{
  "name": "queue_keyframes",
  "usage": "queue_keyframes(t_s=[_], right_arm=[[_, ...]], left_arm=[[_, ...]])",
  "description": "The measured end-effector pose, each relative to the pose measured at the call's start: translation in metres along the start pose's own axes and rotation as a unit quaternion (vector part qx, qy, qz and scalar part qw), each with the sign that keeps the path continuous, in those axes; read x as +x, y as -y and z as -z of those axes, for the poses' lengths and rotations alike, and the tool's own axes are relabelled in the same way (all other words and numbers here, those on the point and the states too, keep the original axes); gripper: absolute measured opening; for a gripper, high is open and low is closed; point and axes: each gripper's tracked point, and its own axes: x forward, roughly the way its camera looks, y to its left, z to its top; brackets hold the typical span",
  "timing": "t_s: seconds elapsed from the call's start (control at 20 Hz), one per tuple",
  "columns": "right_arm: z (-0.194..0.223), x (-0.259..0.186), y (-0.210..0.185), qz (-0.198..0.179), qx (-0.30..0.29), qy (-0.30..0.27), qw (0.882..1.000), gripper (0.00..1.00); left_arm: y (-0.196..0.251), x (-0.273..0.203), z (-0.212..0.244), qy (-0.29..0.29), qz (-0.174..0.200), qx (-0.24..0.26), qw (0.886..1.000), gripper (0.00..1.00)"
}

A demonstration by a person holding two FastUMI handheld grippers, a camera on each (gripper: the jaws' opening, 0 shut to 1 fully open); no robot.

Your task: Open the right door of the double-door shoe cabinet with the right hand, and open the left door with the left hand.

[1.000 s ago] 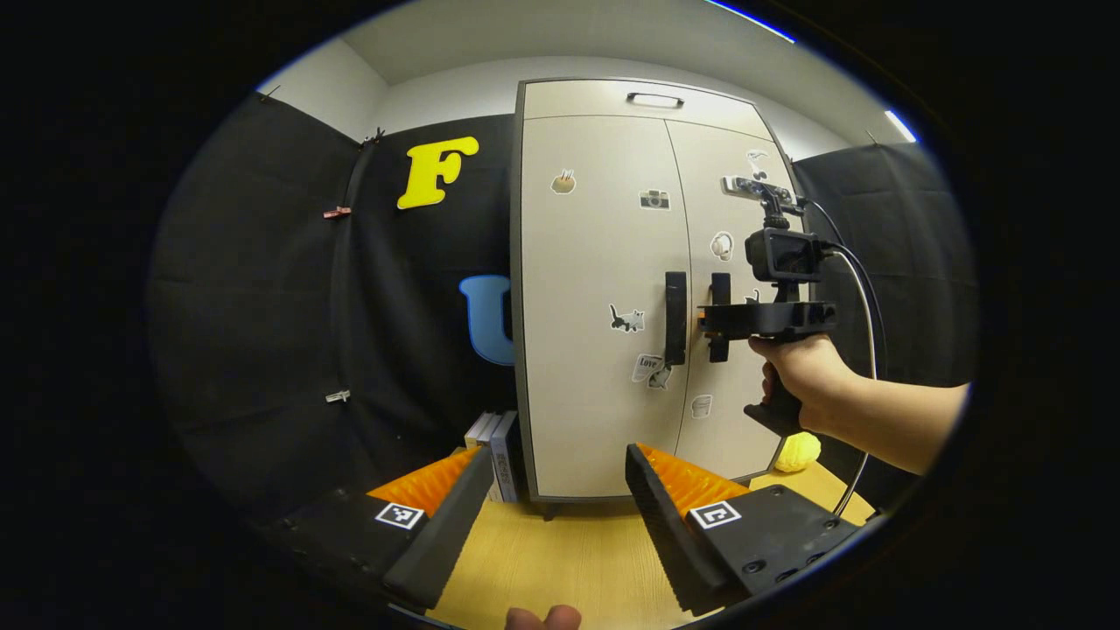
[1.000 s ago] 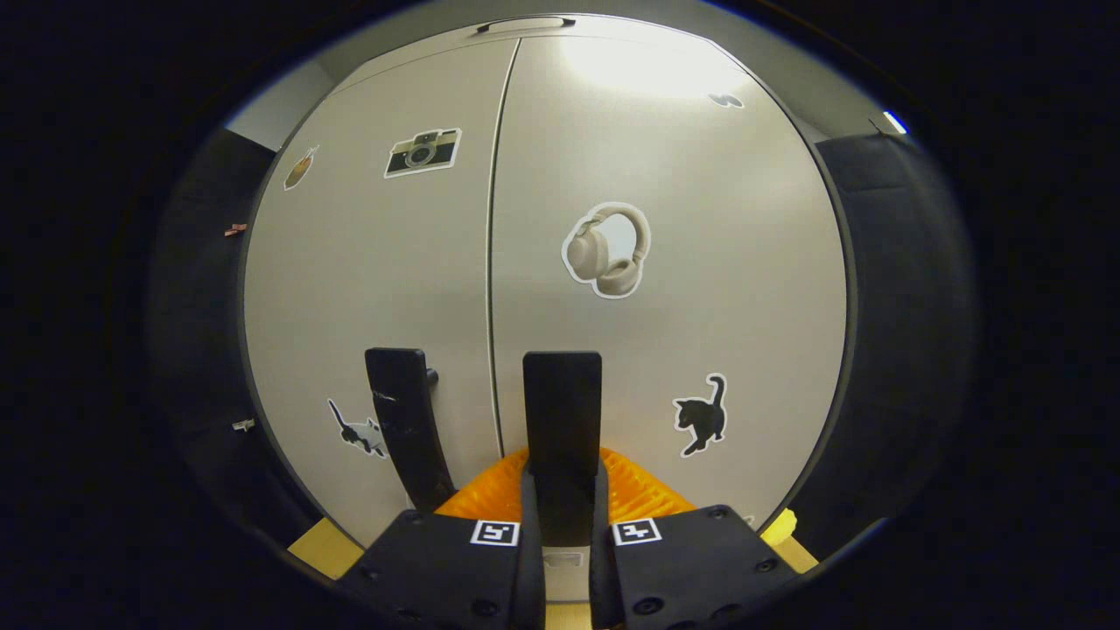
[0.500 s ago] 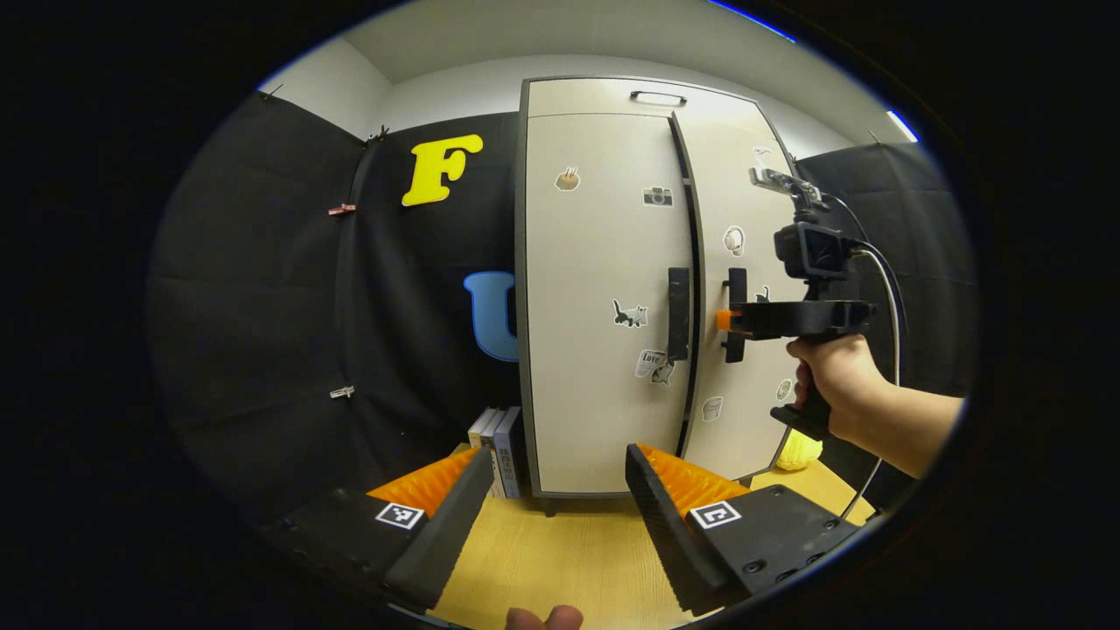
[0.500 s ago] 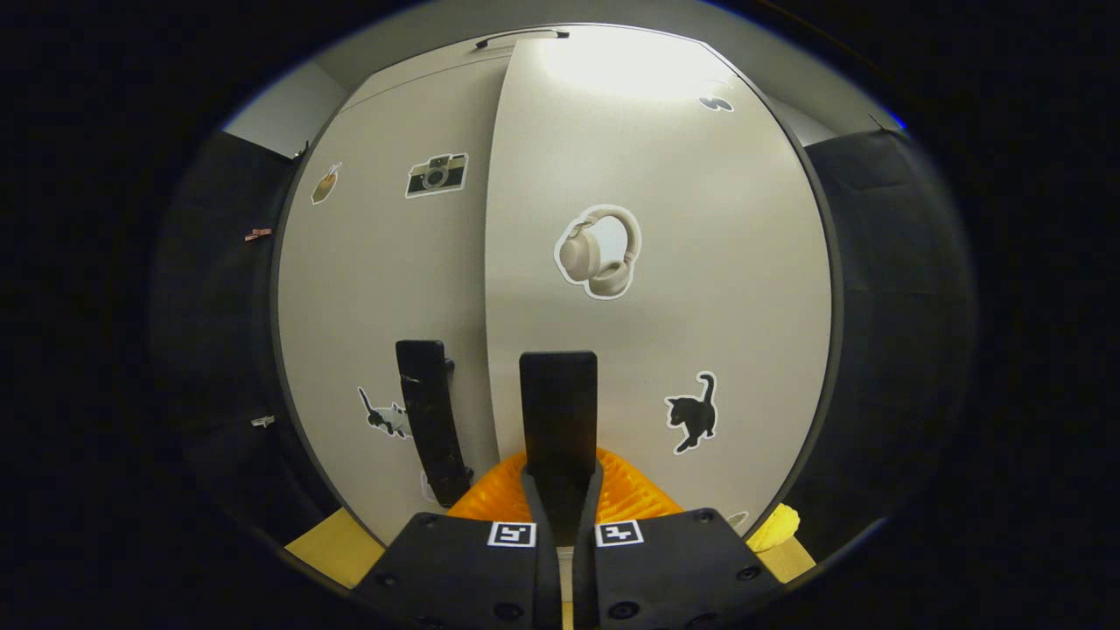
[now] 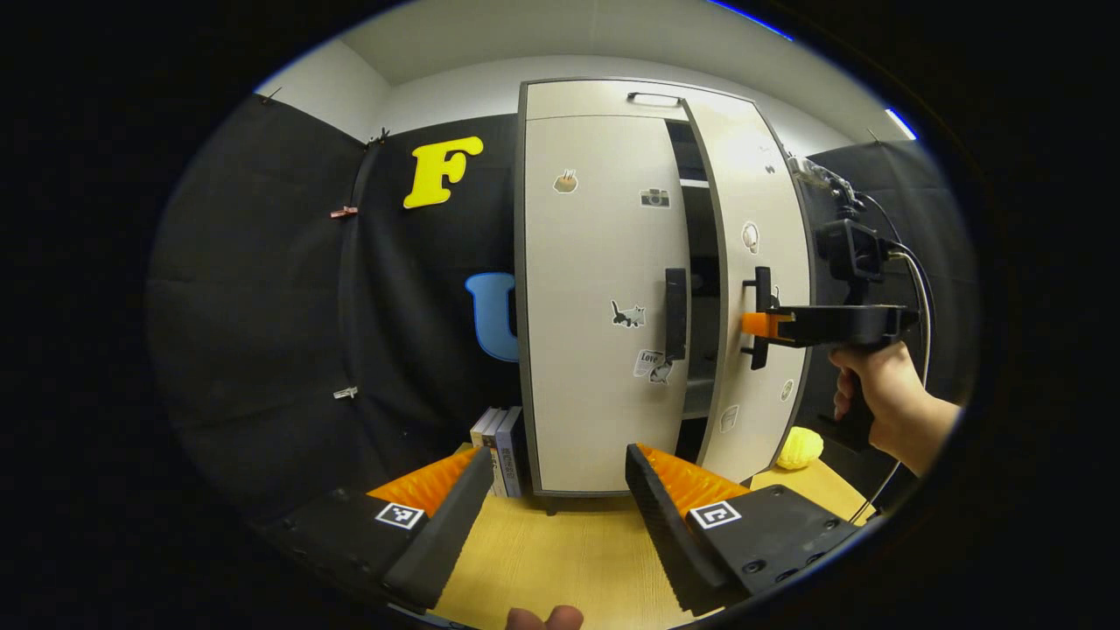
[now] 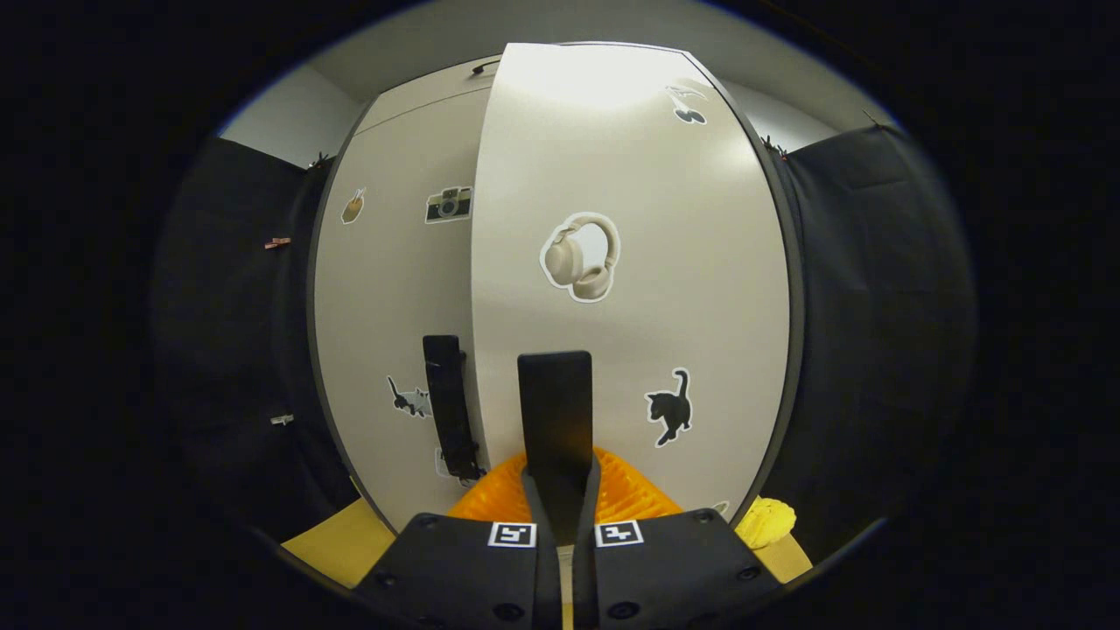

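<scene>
On the wooden tabletop (image 5: 542,560) stands the double-door shoe cabinet (image 5: 604,96), its left door (image 5: 595,289) flush and closed, its right door (image 5: 752,201) swung outward so a dark gap with shelf edges shows between the two. A second ago both doors lay flush; half a second ago only a narrow slit had opened, and the gap is now clearly wider. One sticker low on the left door, the "Love" sticker (image 5: 648,359), bears the only readable word; the other stickers are pictures: a camera sticker (image 6: 448,203), a headphones sticker (image 6: 579,257), and a black cat sticker (image 6: 668,407) on the right door.

The right gripper (image 6: 560,490) has its fingers pressed together on the right door's handle (image 6: 554,420), and in the left gripper view the person's hand (image 5: 879,398) holds it out beside the door, farther right than before. The left gripper (image 5: 553,490) hangs back from the cabinet over the tabletop, its fingers spread wide and holding nothing, as in the earlier frames. The left door's handle (image 5: 675,313) stands untouched. Books (image 5: 500,442) stand left of the cabinet, and a yellow knobbly object (image 5: 798,448) lies to its right.
</scene>
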Motion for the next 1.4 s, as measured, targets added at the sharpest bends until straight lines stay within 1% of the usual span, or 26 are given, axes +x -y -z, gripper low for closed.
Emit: queue_keyframes(t_s=[0.55,0.75,0.9,1.0,1.2,1.4], right_arm=[[-0.005,-0.027,0.017,-0.003,0.009,0.008,1.000,0.09],[-0.007,-0.041,0.031,-0.005,0.006,0.011,1.000,0.09],[-0.006,-0.050,0.041,-0.014,0.002,0.003,1.000,0.09],[-0.007,-0.054,0.051,-0.012,0.003,0.000,1.000,0.09],[-0.007,-0.066,0.074,0.008,0.001,-0.001,1.000,0.08],[-0.009,-0.072,0.103,0.040,-0.015,0.000,0.999,0.08]], left_arm=[[0.015,-0.006,0.000,-0.001,0.005,-0.001,1.000,0.94],[0.025,-0.006,0.000,-0.003,0.012,-0.003,1.000,0.95],[0.039,-0.007,0.000,-0.003,0.022,-0.003,1.000,0.95],[0.047,-0.006,-0.001,-0.003,0.027,-0.001,1.000,0.95],[0.063,-0.005,-0.007,0.001,0.038,0.006,0.999,0.95],[0.074,-0.005,-0.013,0.005,0.042,0.010,0.999,0.95]])
